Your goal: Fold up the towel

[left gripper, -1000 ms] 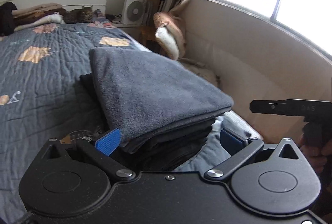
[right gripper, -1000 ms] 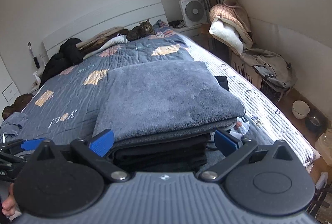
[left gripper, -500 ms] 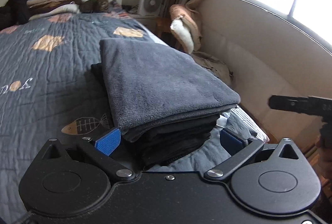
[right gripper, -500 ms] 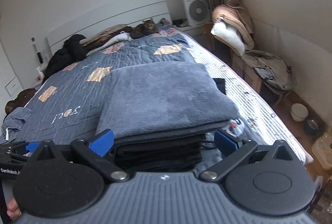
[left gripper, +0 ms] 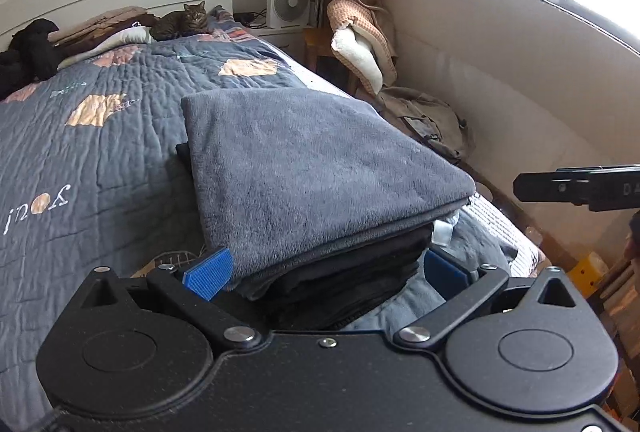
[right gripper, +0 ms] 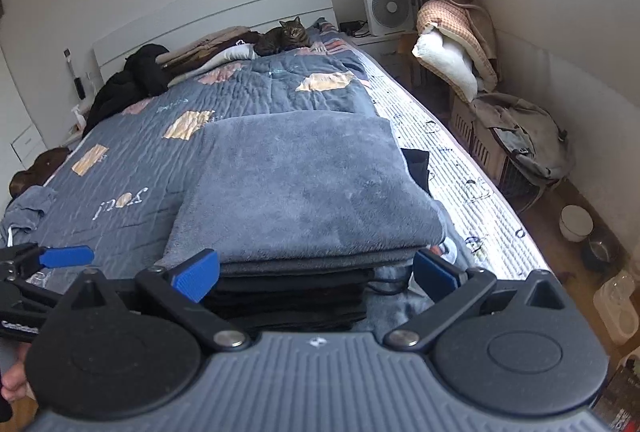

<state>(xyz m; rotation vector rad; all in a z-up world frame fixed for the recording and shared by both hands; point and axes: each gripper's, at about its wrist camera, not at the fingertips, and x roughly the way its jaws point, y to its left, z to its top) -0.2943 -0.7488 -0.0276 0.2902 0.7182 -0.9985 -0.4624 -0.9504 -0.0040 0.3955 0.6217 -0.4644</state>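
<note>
One grey towel (right gripper: 296, 188), folded flat, sits on top of a stack of dark folded cloths (right gripper: 292, 296) on the bed, right in front of both tools. Left gripper (left gripper: 320, 268): blue pads spread wide either side of the stack's near corner, holding nothing, not touching the towel as far as I can tell. Right gripper (right gripper: 314, 268): same, fingers apart w/ the stack's near edge between them, empty.

Around it: black item (right gripper: 416, 168) pokes out from under the towel's right side. Quilt (right gripper: 132, 168) is blue-grey w/ orange patches & white lettering, left of and beyond the tools; striped white sheet (right gripper: 460, 172) runs along the bed's right edge. Small blue cloth (right gripper: 24, 208) lies at the far left edge. Nothing blocks the towel's top.

Far end of bed: 1 tabby cat (right gripper: 286, 36) lying by the white headboard (right gripper: 224, 12), next to folded bedding & a black garment (right gripper: 128, 84). Beyond, 1 white box fan (right gripper: 388, 8) on a nightstand. Right of the tools: rolled blankets (right gripper: 456, 48) on a crate, khaki jacket (right gripper: 524, 136) below, 1 white bowl (right gripper: 576, 222) & 1 metal bowl (right gripper: 598, 250) on the wood floor. Window top right, curtain beside it.

From the right view, the left gripper shows at the left edge w/ a hand (right gripper: 14, 380) on it.
</note>
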